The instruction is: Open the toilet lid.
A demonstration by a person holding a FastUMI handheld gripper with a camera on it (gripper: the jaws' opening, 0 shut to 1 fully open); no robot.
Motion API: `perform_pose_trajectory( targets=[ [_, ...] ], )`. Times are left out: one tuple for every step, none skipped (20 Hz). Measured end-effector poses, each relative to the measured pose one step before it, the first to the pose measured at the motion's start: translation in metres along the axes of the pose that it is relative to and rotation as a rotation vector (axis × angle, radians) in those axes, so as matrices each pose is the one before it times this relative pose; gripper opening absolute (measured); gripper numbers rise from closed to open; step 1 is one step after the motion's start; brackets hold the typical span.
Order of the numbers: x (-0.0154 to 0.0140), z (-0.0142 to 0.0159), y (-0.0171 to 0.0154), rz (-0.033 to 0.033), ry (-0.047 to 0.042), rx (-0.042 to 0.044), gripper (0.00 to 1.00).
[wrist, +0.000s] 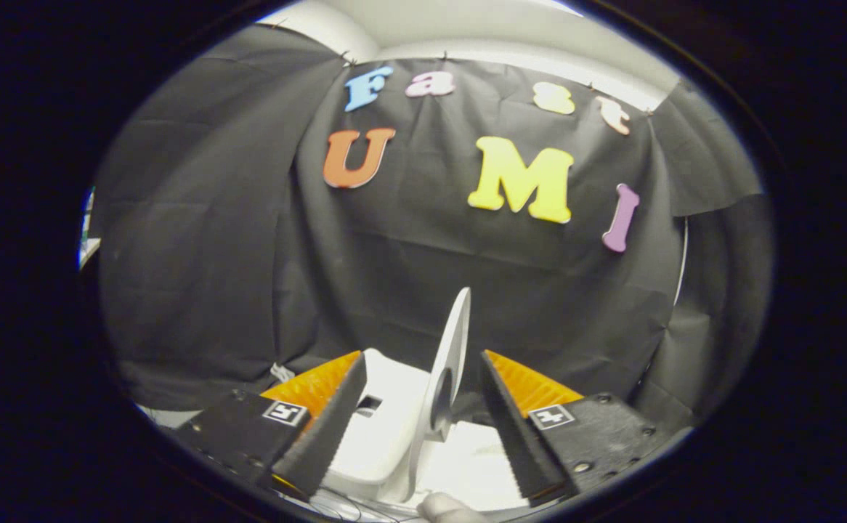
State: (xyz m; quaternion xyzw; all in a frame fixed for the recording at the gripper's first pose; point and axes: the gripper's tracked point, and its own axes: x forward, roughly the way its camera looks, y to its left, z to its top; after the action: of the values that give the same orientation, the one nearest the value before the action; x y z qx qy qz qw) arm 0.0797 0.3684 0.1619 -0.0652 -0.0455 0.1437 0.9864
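Note:
The white toilet lid point(456, 334) stands raised and nearly upright, seen edge-on, with a round hole near its lower part. It rises between the two fingers of my gripper point(421, 359), closer to the right finger, with a gap on each side. The gripper is open and neither finger presses on the lid. Below the lid lies the white toilet body point(387, 428), partly hidden by the left finger.
Black cloth point(213, 290) hangs as the booth's wall close behind the toilet. A person's fingertip point(444, 510) shows at the near edge under the fingers. Thin cables point(336, 503) lie by the toilet's near side.

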Motion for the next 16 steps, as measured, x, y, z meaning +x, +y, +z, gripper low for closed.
perform_pose_trajectory(
  targets=[
    [-0.00235,0.00677,-0.00475,0.00091,-0.03083,0.02232,1.00],
    [-0.00341,0.00527,-0.00694,0.00562,-0.01795,0.02832,1.00],
    [-0.00382,0.00539,-0.00898,0.00631,-0.01892,0.03879,1.00],
    [-0.00550,0.00830,-0.00817,0.00538,-0.02266,0.04515,1.00],
    [-0.00702,0.00661,-0.00846,0.00710,-0.01564,0.03839,1.00],
    [-0.00720,0.00281,-0.00788,0.00612,-0.01375,0.02995,1.00],
    [-0.00471,0.00639,-0.00893,0.01216,-0.01791,0.01032,1.00],
    [-0.00421,0.00388,-0.01135,0.00131,-0.01190,-0.00233,1.00],
    [-0.00662,0.00014,-0.01554,-0.01309,-0.00426,-0.01666,1.00],
    [-0.00884,-0.00308,-0.01909,-0.02332,-0.00308,-0.01611,1.00],
    [-0.00900,-0.00241,-0.01785,-0.01718,-0.00689,-0.01654,1.00],
    [-0.00740,-0.00175,-0.01704,-0.01952,-0.00789,-0.01482,1.00],
    [-0.00774,-0.00599,-0.01895,-0.02542,0.00181,-0.01573,1.00],
    [-0.00641,-0.00730,-0.01815,-0.02704,0.00687,-0.01211,1.00],
    [-0.00791,-0.01009,-0.01930,-0.02728,0.01448,-0.00363,1.00],
    [-0.00353,-0.01053,-0.01763,-0.02488,0.01969,0.00537,1.00]
  ],
)
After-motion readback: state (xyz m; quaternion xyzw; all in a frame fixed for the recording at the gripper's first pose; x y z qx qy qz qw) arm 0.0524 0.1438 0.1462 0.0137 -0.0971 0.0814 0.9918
